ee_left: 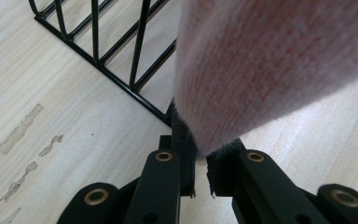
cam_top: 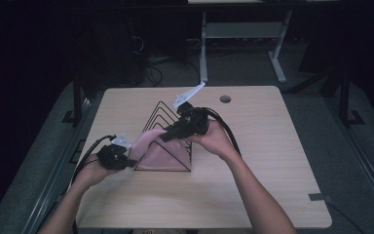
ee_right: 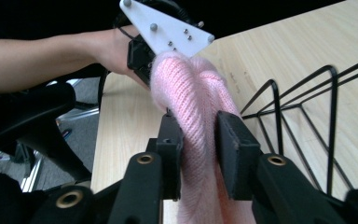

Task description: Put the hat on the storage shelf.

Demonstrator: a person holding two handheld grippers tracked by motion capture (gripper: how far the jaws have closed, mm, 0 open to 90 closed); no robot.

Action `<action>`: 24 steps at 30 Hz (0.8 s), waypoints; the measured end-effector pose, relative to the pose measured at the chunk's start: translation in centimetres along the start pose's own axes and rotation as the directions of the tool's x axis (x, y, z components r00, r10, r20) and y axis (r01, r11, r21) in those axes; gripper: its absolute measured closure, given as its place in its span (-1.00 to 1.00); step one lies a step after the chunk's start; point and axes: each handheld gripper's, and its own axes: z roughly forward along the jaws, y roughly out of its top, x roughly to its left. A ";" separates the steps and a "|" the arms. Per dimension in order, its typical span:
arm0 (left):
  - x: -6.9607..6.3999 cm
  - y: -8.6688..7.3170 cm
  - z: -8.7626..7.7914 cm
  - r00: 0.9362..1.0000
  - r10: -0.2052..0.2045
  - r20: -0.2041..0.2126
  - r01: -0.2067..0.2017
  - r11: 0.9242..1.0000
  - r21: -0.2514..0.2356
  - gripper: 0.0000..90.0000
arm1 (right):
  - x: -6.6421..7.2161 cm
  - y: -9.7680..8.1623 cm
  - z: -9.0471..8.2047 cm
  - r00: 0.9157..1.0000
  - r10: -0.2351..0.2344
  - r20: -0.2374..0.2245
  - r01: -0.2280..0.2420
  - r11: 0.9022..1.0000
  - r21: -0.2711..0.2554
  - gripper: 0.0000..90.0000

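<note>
Nearest the lens in the right gripper view, a pink knitted cloth (ee_right: 193, 112) is pinched between the two black jaws of the right gripper (ee_right: 199, 154), whose pads are pressed into the ribbed, fuzzy wool on both sides. The cloth is soft and bunched into a thick roll. Its long axis is stretched from the right gripper to the left gripper (ee_right: 144, 58), where its far end is gathered under the pale three-cornered plate.

In the left gripper view, a corner of the same cloth (ee_left: 270, 70) is seen clamped between the nearly meeting jaws of the left gripper (ee_left: 200, 172), the fabric narrowing to a point at the pads.

From the high view, one cloth (cam_top: 153, 146) is counted, held off the table and running slantwise from the left gripper (cam_top: 126, 156), towards the table's near left corner, up to the right gripper (cam_top: 168, 134) near the table's middle. Part of it is draped against a black wire rack (cam_top: 168, 109), a single piece made of thin rods bent into nested triangles on a straight base.

The rack is carried by one table (cam_top: 272, 161) of pale wood grain with rounded corners; a round hole (cam_top: 225, 99) is set near its far edge.
</note>
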 end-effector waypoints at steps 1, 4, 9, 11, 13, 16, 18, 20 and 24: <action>0.0 0.0 0.0 1.000 0.000 0.000 0.000 1.000 0.000 0.85 | 0.0 0.0 0.0 1.000 0.000 0.000 0.000 1.000 0.000 0.58; 0.0 0.0 0.1 1.000 0.001 -0.002 -0.001 1.000 0.006 0.85 | 0.0 -0.2 0.3 1.000 0.011 -0.011 -0.010 1.000 0.020 0.44; 0.1 0.0 0.2 1.000 -0.002 0.001 0.002 1.000 0.004 0.85 | 0.1 -0.3 -0.2 1.000 0.012 -0.015 -0.012 1.000 -0.002 0.40; 0.1 0.1 0.3 1.000 0.000 0.005 0.000 1.000 0.010 0.85 | 0.1 -0.5 -0.4 1.000 0.001 -0.022 -0.001 1.000 -0.016 0.62; 0.2 0.0 0.2 1.000 0.002 0.005 -0.002 1.000 0.008 0.80 | 0.2 -0.5 -0.3 1.000 0.004 -0.023 -0.004 1.000 -0.005 0.71; 0.0 -0.1 -0.1 1.000 -0.011 0.018 0.011 1.000 0.010 0.67 | 0.3 -0.5 -0.4 1.000 -0.020 -0.009 0.020 1.000 -0.004 0.82; 0.0 -0.1 -0.1 1.000 -0.003 0.012 0.002 1.000 0.020 0.67 | 0.3 -0.4 -0.4 1.000 -0.021 -0.005 0.021 1.000 -0.004 0.83; 0.1 0.0 -0.2 1.000 0.000 0.011 0.000 1.000 0.025 0.79 | 0.3 -0.3 -0.4 1.000 -0.031 -0.001 0.031 0.999 -0.009 0.83; 0.2 0.2 0.2 1.000 0.006 0.004 -0.006 0.999 0.034 0.85 | 0.3 -0.4 -0.3 1.000 -0.013 -0.008 0.013 1.000 -0.011 0.84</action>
